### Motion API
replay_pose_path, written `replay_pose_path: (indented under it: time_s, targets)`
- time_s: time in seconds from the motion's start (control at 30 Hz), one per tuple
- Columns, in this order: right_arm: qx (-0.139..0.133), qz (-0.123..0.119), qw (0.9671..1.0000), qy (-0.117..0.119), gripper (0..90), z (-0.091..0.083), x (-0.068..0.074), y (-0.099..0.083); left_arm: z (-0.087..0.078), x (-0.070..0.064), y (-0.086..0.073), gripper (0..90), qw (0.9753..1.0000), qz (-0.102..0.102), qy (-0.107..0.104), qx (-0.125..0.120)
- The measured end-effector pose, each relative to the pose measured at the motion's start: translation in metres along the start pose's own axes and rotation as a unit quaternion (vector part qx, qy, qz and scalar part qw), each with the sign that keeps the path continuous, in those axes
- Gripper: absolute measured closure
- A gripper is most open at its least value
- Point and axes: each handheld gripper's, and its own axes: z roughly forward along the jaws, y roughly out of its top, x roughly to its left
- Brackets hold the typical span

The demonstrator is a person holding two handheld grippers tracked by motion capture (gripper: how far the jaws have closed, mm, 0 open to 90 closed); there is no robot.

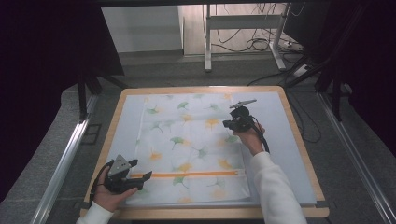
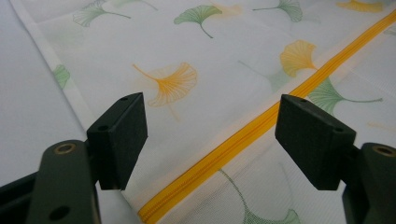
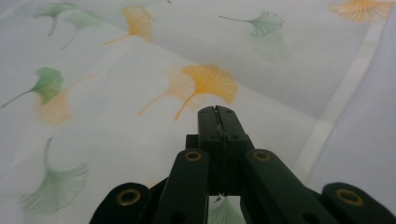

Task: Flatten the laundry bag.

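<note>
Pillowcase (image 1: 189,149), white with green and orange ginkgo leaves, lies flat over the middle of the counter (image 1: 299,140), its orange zipper (image 1: 187,174) running parallel to the near edge. On a pale sheet (image 1: 280,154) it sits, fairly smooth.

Down by the near left corner, the left gripper (image 1: 140,171) hovers at the zipper's left end. Its fingers (image 2: 119,137) stand wide apart, nothing between them, with the zipper line passing straight through the gap in the left gripper view. Whether the tips touch the cloth, I cannot tell.

Over towards the far right of the pillowcase, the right gripper (image 1: 233,122) sits above the fabric near its right hem. Its fingers (image 3: 217,123) are pressed together in the right gripper view; no cloth is clearly pinched between them, so they look closed on nothing.

The risks from here: if the left fingers close on the thin top layer alone and pull, the fabric could bunch and drag the whole pillowcase across the sheet, since nothing pins it down. A pinch slightly off the zipper end would catch loose cloth rather than the tape, and the grip could slip. The right gripper, closed as it is, would have to open before it can hold anything; pressing down closed may only wrinkle the cloth.
</note>
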Motion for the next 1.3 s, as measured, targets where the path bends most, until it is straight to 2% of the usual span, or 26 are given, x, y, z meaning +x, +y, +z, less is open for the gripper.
replay_pose_path:
  time_s: [0.1,0.27,0.37,0.73,1.3]
  targets:
    - [-0.006,-0.006,0.9999,0.011,89.0,-0.012,0.007,-0.008,0.0,0.0,0.0,24.8,1.0,0.001,0.001,-0.001]
    - [-0.011,-0.036,0.9989,0.029,89.0,-0.031,0.021,-0.027,0.0,0.001,0.0,24.7,1.0,-0.001,0.003,-0.002]
    - [-0.015,-0.044,0.9983,0.036,89.0,-0.041,0.026,-0.041,0.001,0.001,-0.001,24.7,1.0,-0.001,0.003,-0.002]
    - [-0.017,-0.036,0.9985,0.038,89.0,-0.068,0.028,-0.083,0.003,-0.001,-0.001,24.8,1.0,0.002,0.006,0.002]
    - [-0.026,-0.037,0.9973,0.058,89.0,-0.1,0.05,-0.126,0.004,-0.007,0.002,25.8,0.9998,0.014,0.013,0.006]
